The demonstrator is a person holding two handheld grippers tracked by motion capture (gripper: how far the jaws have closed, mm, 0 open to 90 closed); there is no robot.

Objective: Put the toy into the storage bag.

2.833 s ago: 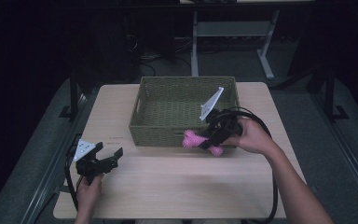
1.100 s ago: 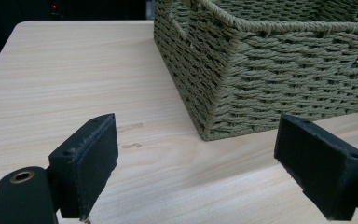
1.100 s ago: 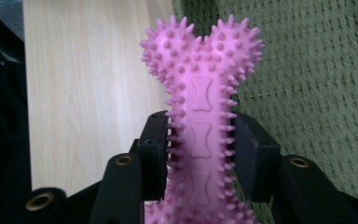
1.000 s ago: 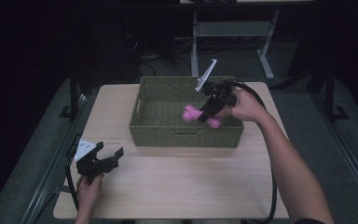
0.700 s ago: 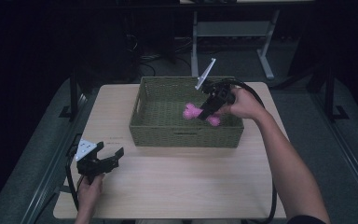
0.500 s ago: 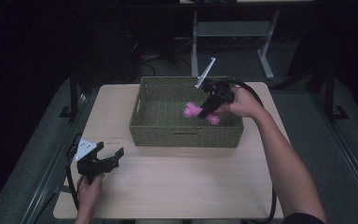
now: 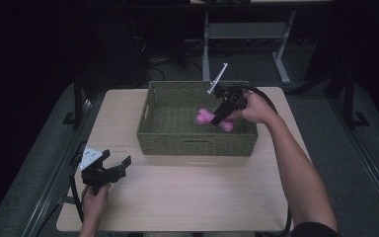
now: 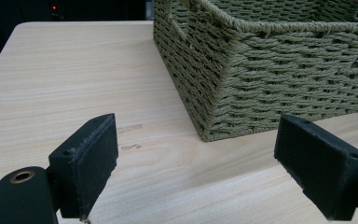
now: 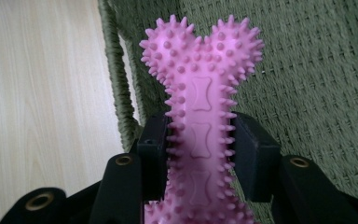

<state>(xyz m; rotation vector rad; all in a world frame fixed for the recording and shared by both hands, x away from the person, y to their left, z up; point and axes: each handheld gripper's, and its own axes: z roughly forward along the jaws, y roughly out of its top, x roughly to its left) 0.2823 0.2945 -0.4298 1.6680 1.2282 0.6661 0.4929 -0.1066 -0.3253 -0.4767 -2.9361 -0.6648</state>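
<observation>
Basket: a green woven basket (image 7: 196, 143) stands on the far half of the light wooden table (image 7: 187, 197); a cut-out handle shows in its left end wall; in the left gripper view its near corner (image 8: 214, 126) rises just beyond the jaws.
Toy: a pink spiked bone-shaped toy (image 7: 212, 119) hangs inside the basket, toward its right side, above the floor; embossed bone shapes run along its shaft (image 9: 200, 121).
Right gripper: the right gripper (image 7: 222, 114) reaches over the basket's far right rim; its jaws are pressed on the toy's shaft from both sides, the knobbed end sticking out past them; the basket's woven wall stands close behind the toy.
Left gripper: the left gripper (image 7: 123, 165) lies on the table near the basket's front left corner, well apart from it; its jaws stand wide apart with bare wood between them (image 8: 196, 186).
Surroundings: dark floor, cables and a grey metal frame (image 7: 242, 34) lie beyond the basket.
Writing: none can be read.
</observation>
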